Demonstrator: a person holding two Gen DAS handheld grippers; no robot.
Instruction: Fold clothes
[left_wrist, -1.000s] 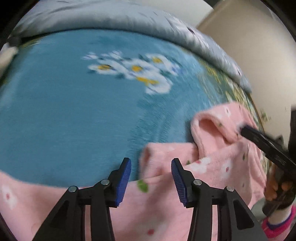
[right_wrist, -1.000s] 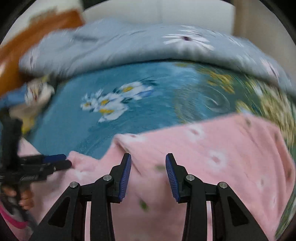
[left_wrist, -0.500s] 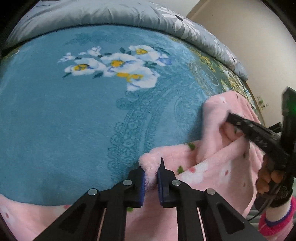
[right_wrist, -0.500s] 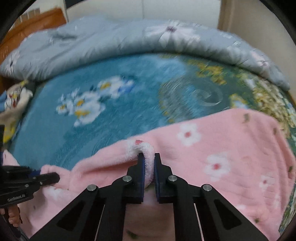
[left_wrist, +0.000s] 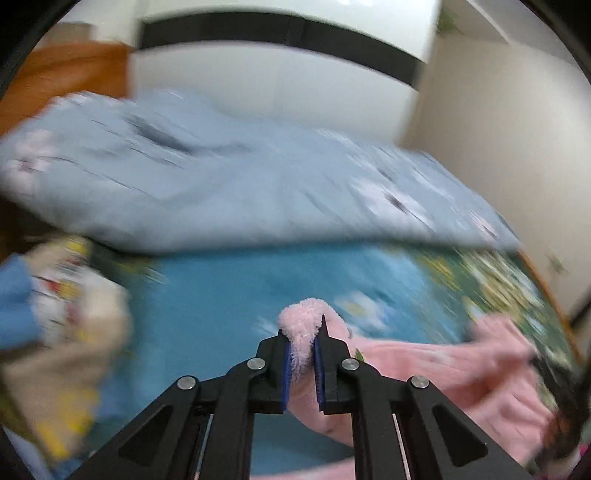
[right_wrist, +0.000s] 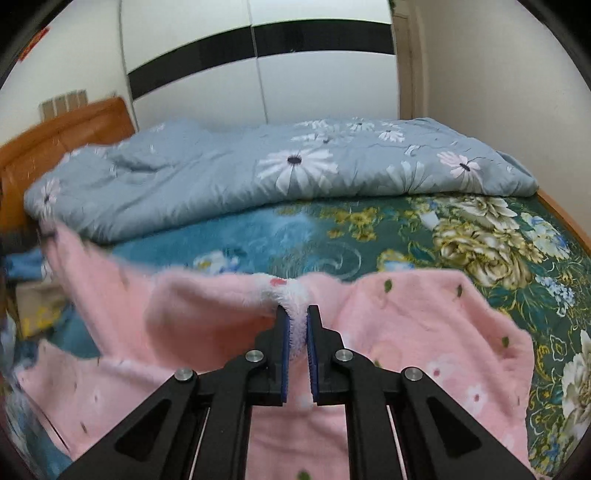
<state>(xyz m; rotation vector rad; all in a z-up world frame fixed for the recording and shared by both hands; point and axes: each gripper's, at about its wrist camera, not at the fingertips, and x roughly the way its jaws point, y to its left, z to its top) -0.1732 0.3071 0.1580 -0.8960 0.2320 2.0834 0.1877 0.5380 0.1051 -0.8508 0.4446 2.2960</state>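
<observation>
A fluffy pink garment (right_wrist: 413, 328) with small flowers is held up above the blue floral bedspread (right_wrist: 258, 236). My right gripper (right_wrist: 296, 314) is shut on a bunched edge of it, and the cloth hangs from the jaws to both sides. In the blurred left wrist view my left gripper (left_wrist: 303, 334) is shut on another fold of the pink garment (left_wrist: 436, 369), which trails off to the right. The other gripper shows only as a dark blur at that view's right edge.
A rumpled grey-blue duvet (right_wrist: 258, 170) with white daisies lies across the far side of the bed. A pile of other clothes (left_wrist: 55, 317) sits at the left. An orange wooden headboard (right_wrist: 62, 136) and a white wardrobe (right_wrist: 258, 66) stand behind.
Both grippers went from open to shut on the pink garment's edge, then rose and tilted up, lifting the cloth off the bedspread. The wardrobe and duvet came into view.
</observation>
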